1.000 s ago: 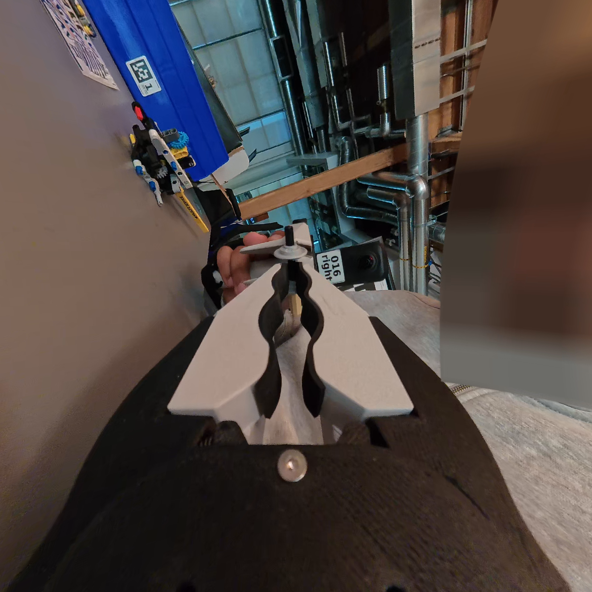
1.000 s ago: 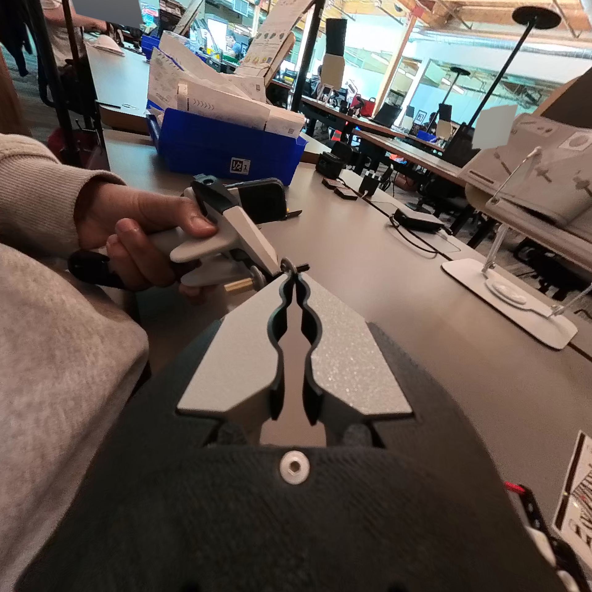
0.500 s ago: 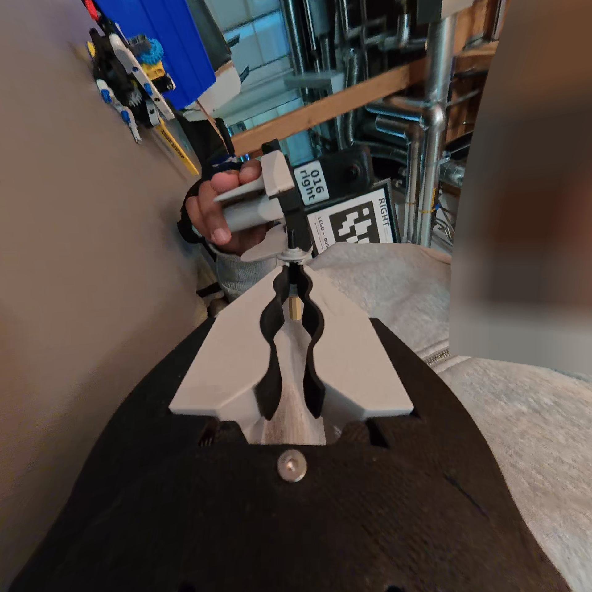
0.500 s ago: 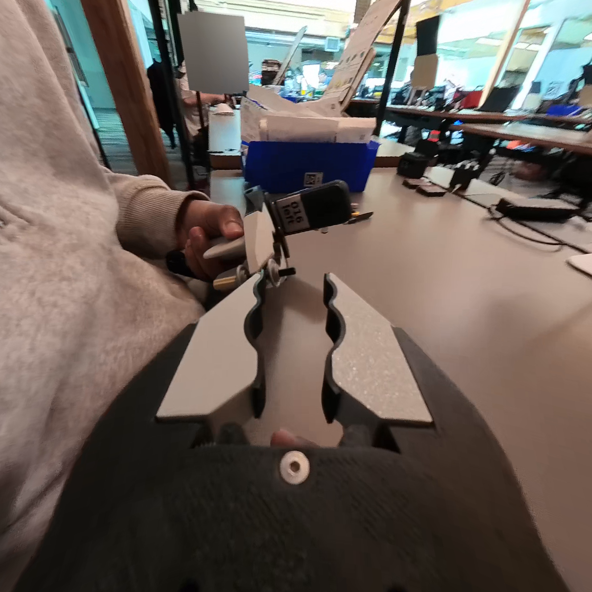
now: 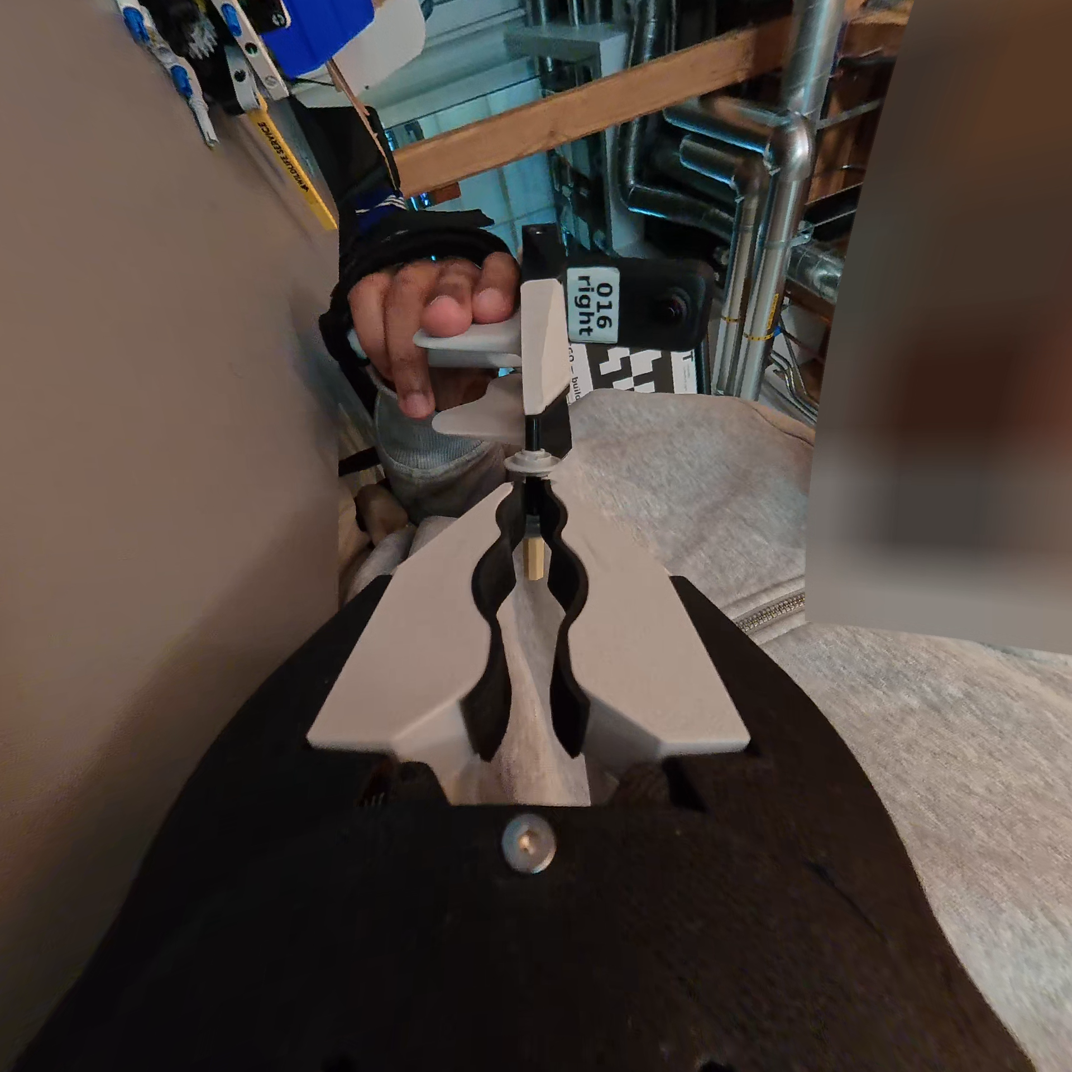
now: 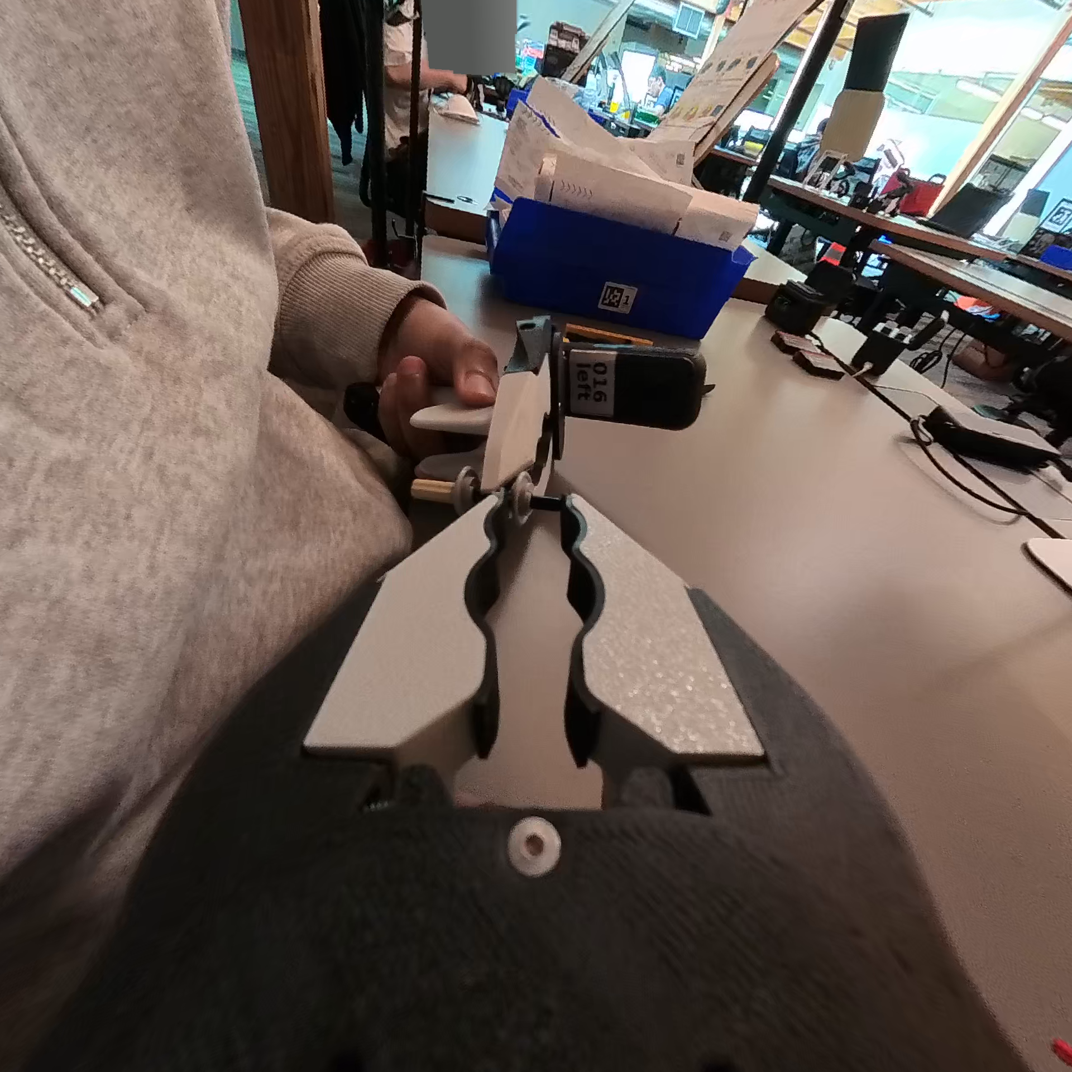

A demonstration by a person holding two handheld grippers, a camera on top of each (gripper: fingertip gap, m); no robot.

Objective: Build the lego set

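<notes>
Now that the right fingers have drawn in from the wide spread of half a second ago, the black axle (image 6: 548,502) lies crosswise between their tips, in the air on the near side of the blue bin (image 6: 609,267), towards the person's chest. A grey bush (image 6: 522,493) sits on the axle against one tip, and the axle's free end reaches the other. The right gripper (image 6: 533,506) has a narrow gap left between its fingers. I cannot tell whether they already press on the piece.

The left gripper (image 5: 532,500) pinches the axle at its other part, fingers pressed onto it. A tan piece (image 5: 533,557) on the axle shows in the slot behind their tips. This grip looks unchanged across the last second, while the right gripper let go, opened and came back at a new angle.

That regrasp probably means a squeeze along the axle to slide the bush home. The main model (image 5: 232,58) lies on the bench (image 6: 812,522) beside the bin, so this small assembly is not yet joined to it.
</notes>
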